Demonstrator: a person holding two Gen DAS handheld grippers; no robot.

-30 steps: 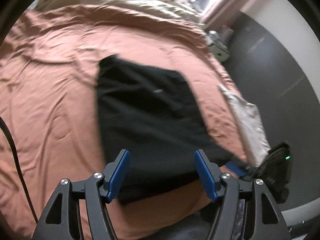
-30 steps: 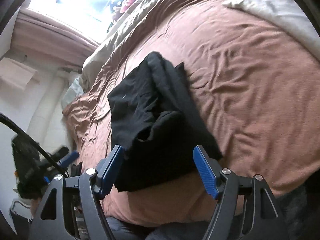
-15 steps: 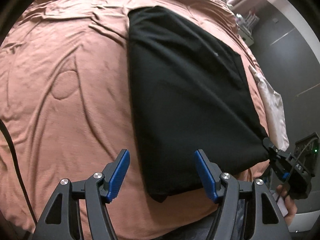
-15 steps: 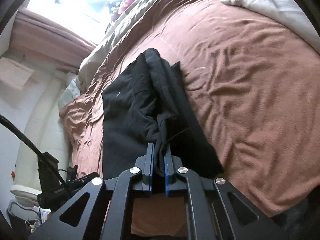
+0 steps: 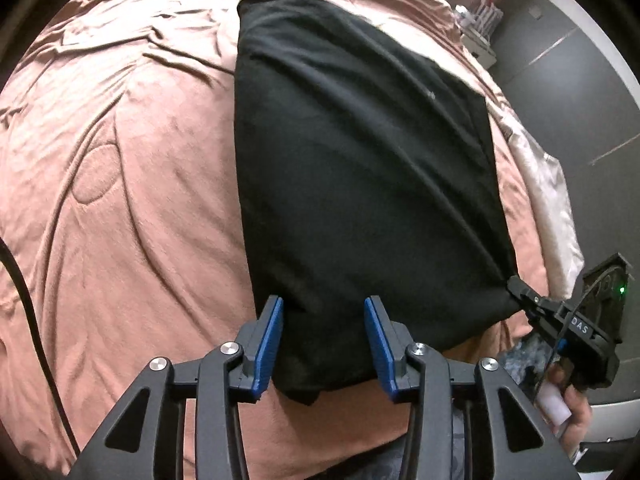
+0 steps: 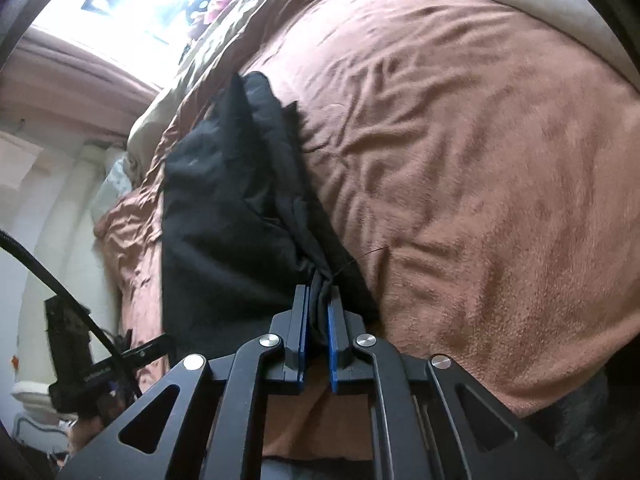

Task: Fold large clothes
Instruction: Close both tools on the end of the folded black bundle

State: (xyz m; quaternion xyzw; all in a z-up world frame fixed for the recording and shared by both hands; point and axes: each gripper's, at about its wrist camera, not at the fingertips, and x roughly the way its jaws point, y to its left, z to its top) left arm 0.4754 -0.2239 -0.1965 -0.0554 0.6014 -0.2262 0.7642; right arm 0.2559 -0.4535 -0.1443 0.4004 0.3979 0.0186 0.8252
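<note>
Right gripper (image 6: 318,304) is clenched on a bunched corner of the black garment (image 5: 360,168); folds of cloth stand squeezed between its blue pads, and a loose thread sticks out beside them. From that pinch the cloth runs away ahead and to the left of the gripper, pulled into taut diagonal creases over the bedspread (image 5: 120,160).

Left gripper (image 5: 324,312) has just been closing, yet its jaws are still apart: the near edge of the garment lies between the blue pads (image 5: 270,340), the left pad at the cloth's side edge, the right pad over the cloth. Whether either pad presses the cloth I cannot tell. A corner of the garment hangs just below the pads.

In the left view the right gripper shows at the far right, with the garment's other near corner drawn to a point in its tip. White letters on its black body read "DAS"; anything before them is hidden. A green light (image 5: 621,289) glows on it, and a hand (image 5: 576,400) grips its handle.

Garment: matte black, soft, roughly rectangular. Bedspread: rust-pink, plush, wrinkled, with stitched quilting lines. A pale satin cloth (image 5: 552,208) lies along its right edge.
</note>
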